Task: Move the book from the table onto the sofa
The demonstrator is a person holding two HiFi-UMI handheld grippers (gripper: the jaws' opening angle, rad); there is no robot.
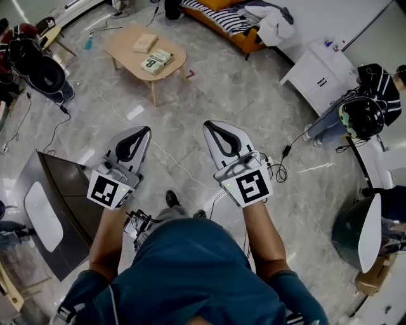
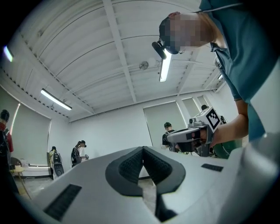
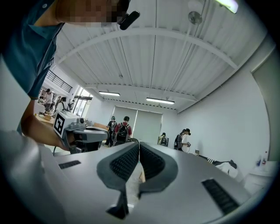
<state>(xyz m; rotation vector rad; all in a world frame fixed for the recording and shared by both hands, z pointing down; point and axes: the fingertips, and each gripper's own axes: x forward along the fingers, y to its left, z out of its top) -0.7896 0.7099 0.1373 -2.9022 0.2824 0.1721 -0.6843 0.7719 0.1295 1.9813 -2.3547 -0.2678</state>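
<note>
At the bottom of the head view is the person's teal shirt (image 1: 190, 266), with both bare forearms reaching up the frame. The left gripper (image 1: 147, 131) sits left of centre and the right gripper (image 1: 208, 125) just right of centre, side by side and apart, each with a square-marker cube at the wrist end.

In the left gripper view the ribbed pads (image 2: 130, 167) are pressed together at the tip with nothing between them. The right gripper view shows the same: pads (image 3: 124, 162) meeting in a closed seam, jaws empty. Both pairs of jaws hang over grey marbled floor (image 1: 209, 82).

A dark slanted panel (image 1: 60, 203) lies at the lower left. Further up, in the upper left of the frame, stands a low wooden surface (image 1: 124, 51), well apart from both grippers. Two books rest on it: a tan book (image 1: 145, 43) near its middle and, just beside it toward the right edge, a book with a large letter B on its cover (image 1: 157, 61).

At the top centre is the orange sofa (image 1: 248, 42), carrying a striped blanket (image 1: 223, 16) and a white garment (image 1: 274, 25). A white cabinet (image 1: 315, 75) stands at the upper right, with another person (image 1: 371, 95) beside it.
</note>
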